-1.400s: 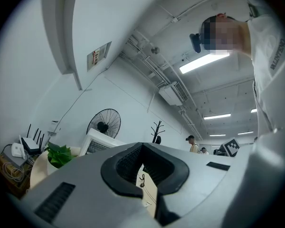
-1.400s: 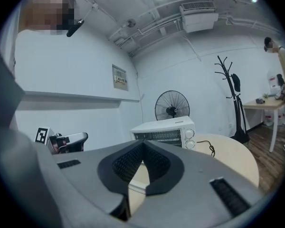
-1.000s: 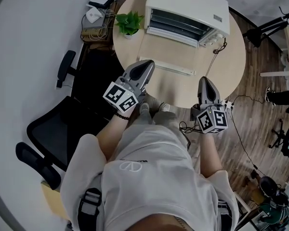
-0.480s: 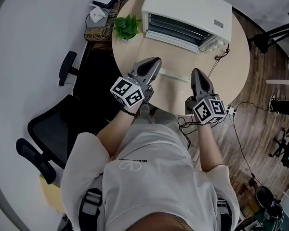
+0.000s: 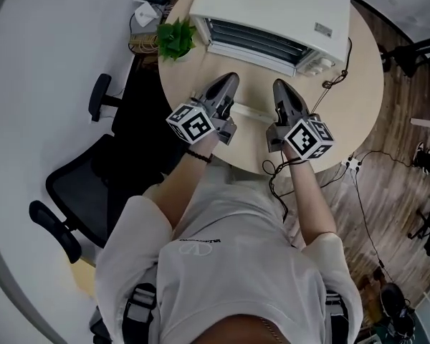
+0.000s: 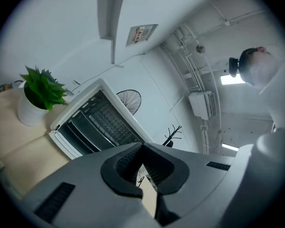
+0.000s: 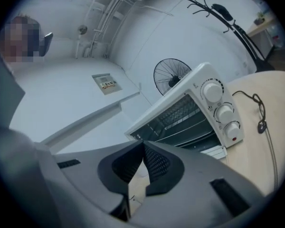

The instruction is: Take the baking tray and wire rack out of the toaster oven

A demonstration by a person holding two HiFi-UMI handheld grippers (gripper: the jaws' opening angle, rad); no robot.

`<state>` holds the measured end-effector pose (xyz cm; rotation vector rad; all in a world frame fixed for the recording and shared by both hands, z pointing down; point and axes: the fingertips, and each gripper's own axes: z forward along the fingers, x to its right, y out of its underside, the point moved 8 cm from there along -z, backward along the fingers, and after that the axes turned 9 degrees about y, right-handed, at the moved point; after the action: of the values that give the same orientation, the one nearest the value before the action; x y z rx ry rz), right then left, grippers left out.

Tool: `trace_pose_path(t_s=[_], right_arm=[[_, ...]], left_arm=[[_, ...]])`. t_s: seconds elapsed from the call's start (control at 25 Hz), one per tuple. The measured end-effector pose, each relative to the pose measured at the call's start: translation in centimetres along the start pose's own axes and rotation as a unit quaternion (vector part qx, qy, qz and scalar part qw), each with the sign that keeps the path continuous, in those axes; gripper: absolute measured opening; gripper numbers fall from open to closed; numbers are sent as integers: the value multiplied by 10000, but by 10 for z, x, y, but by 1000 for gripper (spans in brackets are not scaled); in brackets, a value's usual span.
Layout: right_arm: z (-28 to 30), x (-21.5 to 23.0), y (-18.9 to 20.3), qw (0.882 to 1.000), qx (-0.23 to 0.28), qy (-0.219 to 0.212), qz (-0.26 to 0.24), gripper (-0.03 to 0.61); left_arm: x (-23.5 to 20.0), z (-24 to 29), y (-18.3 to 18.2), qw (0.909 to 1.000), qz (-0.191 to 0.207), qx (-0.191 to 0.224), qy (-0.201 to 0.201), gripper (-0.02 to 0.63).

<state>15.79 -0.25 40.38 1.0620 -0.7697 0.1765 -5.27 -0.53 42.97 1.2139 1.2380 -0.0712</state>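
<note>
Looks down in the head view at a pale shirt [image 5: 229, 264] filling the bottom middle. Holds one gripper in each hand just above it, near the middle of the frame. Keeps the left gripper [image 5: 231, 79] clenched tight on nothing, with its dark pads pressed together at the tip in the left gripper view. Keeps the right gripper [image 5: 279, 86] clenched the same way, holding nothing, with its pads meeting in the right gripper view. Points both grippers up the frame, side by side, over a round pale table [image 5: 351, 113]. Has the white edge of the oven door [image 5: 252, 111] lying flat between the two grippers.

Finds a black chair [image 5: 79, 185] at the left and a wood floor [image 5: 387, 192] at the right.

Farther up, faces a white toaster oven [image 5: 272, 6] at the top middle, open at the front, near the gripper tips but apart from them. Sees the wire rack [image 7: 183, 108] inside the oven in the right gripper view, and what looks like the dark baking tray [image 6: 83, 136] lower down inside in the left gripper view. Spots three round knobs [image 7: 223, 113] on the oven's right side and a thin cord [image 5: 331, 74] hanging beside it. Finds a small green plant [image 5: 173, 38] in a white pot just left of the oven.

Past all that, makes out a round fan [image 7: 171, 75] by a white wall.
</note>
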Motion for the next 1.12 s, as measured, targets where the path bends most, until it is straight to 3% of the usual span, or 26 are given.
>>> trace_pose_path(t_s=[0.16,0.28,0.4,0.44,0.72,0.84,1.12], right_arm=[[25,22,3,9991,-119,-13,396,-2],[41,33,9,9976,-132,50,672,-2],[60,39,12,9960,-102,85,882,1],[66,41,13,9954,-98,88,950,60],[103,59,16,9887,94,380,1444,63],[115,68,17,9831,205,530,1738,63],[134,80,11,9721,555,728,2160,63]], left_arm=[[-25,20,12,9992,-394,30,-55,2],[-40,35,17,9992,-391,-103,-34,2],[-59,46,18,9985,-543,89,-11,2],[-67,49,18,9977,-655,165,-29,2],[-115,70,17,9893,-1322,614,-79,6],[-124,83,14,9854,-1555,693,30,88],[-143,107,13,9761,-2011,797,185,112]])
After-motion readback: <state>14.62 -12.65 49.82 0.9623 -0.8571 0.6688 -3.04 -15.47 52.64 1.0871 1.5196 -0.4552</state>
